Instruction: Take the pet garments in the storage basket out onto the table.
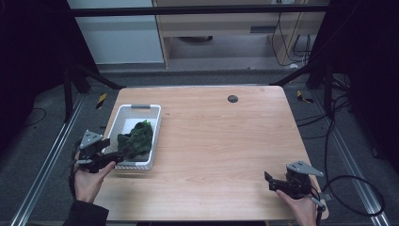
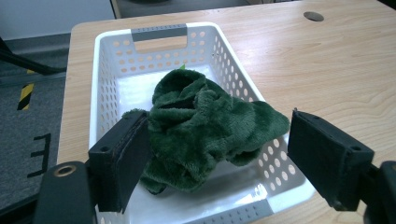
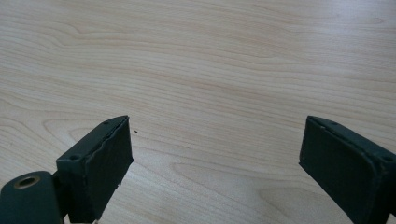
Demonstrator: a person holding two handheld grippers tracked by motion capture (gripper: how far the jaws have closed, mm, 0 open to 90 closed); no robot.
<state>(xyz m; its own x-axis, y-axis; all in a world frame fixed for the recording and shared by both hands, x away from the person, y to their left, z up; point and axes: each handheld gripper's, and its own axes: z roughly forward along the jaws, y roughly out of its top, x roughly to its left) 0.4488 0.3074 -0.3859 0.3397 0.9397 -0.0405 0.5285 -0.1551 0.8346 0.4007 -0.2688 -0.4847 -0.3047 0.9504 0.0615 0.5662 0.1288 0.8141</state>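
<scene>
A white perforated basket (image 1: 123, 116) stands on the left part of the wooden table (image 1: 226, 141). A crumpled dark green fleece cloth (image 1: 136, 140) lies in the basket's near half. In the left gripper view the cloth (image 2: 201, 126) droops over the basket's (image 2: 159, 32) right rim. My left gripper (image 1: 115, 153) is open at the basket's near left corner; its jaws (image 2: 219, 158) stand on either side of the cloth, and the left pad looks close to or touching it. My right gripper (image 1: 269, 181) is open over bare wood (image 3: 215, 168) near the front right, holding nothing.
A round black grommet (image 1: 232, 98) sits in the tabletop near the far edge. Bare wood stretches between the basket and the right gripper. Dark frame bars and floor cables (image 1: 348, 188) surround the table.
</scene>
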